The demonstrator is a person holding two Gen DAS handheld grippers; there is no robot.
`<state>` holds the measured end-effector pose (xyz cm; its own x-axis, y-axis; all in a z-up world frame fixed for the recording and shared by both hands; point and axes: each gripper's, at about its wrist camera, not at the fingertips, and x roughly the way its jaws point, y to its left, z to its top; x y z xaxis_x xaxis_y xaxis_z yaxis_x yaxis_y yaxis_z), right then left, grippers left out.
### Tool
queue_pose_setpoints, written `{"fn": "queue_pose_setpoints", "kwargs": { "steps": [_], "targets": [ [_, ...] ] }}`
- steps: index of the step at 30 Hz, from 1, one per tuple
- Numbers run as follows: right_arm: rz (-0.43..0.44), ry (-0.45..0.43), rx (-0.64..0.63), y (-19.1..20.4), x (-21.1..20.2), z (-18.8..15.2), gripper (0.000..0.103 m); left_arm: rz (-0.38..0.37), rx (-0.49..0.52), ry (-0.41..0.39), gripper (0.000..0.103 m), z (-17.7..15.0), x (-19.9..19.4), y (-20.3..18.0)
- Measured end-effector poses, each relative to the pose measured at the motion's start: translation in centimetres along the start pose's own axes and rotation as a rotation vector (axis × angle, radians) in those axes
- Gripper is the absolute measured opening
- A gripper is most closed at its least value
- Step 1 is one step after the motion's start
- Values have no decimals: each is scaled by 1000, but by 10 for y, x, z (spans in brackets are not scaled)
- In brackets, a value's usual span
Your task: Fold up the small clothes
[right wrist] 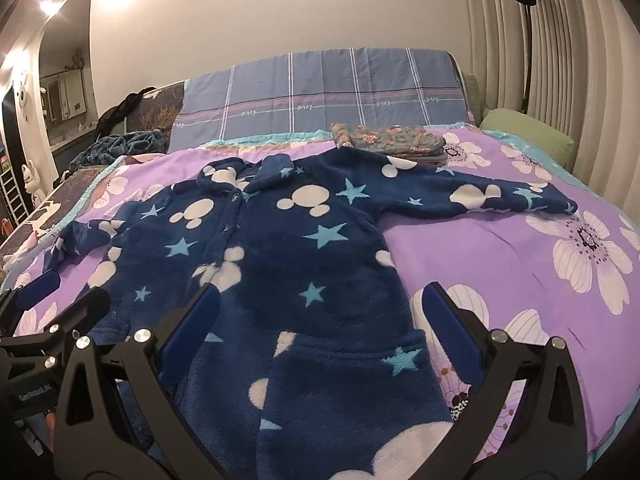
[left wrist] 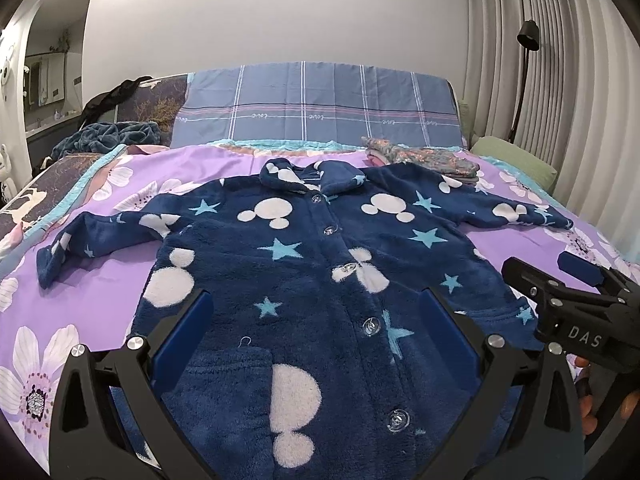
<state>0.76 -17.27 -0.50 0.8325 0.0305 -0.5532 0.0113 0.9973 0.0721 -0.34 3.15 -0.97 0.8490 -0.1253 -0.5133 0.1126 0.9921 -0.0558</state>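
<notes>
A navy fleece jacket [left wrist: 280, 280] [right wrist: 280, 240] with white mouse heads, pale blue stars and a buttoned front lies flat on the purple flowered bedspread [left wrist: 100, 280] [right wrist: 500, 248], sleeves spread out to both sides. My left gripper [left wrist: 316, 312] is open, low over the jacket's lower front, its blue pads either side of the button line. My right gripper [right wrist: 320, 304] is open too, above the jacket's right hem and pocket. Each gripper shows in the other's view: the right one [left wrist: 548, 270] by the jacket's right edge, the left one [right wrist: 64, 294] by its left edge.
A pile of folded floral clothes [left wrist: 424, 158] [right wrist: 392, 140] rests behind the collar. Blue plaid bedding [left wrist: 320, 104] stands against the wall, with a green pillow [left wrist: 516, 160] and a floor lamp [left wrist: 524, 60] at right. A crumpled dark blanket [left wrist: 108, 134] lies at left.
</notes>
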Motion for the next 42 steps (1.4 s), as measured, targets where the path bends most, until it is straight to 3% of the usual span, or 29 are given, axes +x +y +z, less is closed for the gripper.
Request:
{"fn": "queue_pose_setpoints", "kwargs": {
  "steps": [9, 20, 29, 32, 35, 42],
  "targets": [
    [59, 82, 2, 6, 13, 0, 101, -3, -1, 9, 102, 0, 2, 4],
    [44, 93, -32, 15, 19, 11, 101, -6, -12, 18, 102, 3, 7, 20],
    [46, 106, -97, 30, 32, 29, 101, -73, -68, 60, 102, 7, 18, 45],
    [44, 116, -129, 35, 37, 37, 101, -134, -159, 76, 102, 11, 21, 75],
    [22, 111, -163, 38, 44, 43, 101, -164, -294, 52, 102, 12, 22, 127],
    [-23, 159, -193, 43, 75, 46, 101, -92, -574, 45, 84, 5, 48, 253]
  ]
}}
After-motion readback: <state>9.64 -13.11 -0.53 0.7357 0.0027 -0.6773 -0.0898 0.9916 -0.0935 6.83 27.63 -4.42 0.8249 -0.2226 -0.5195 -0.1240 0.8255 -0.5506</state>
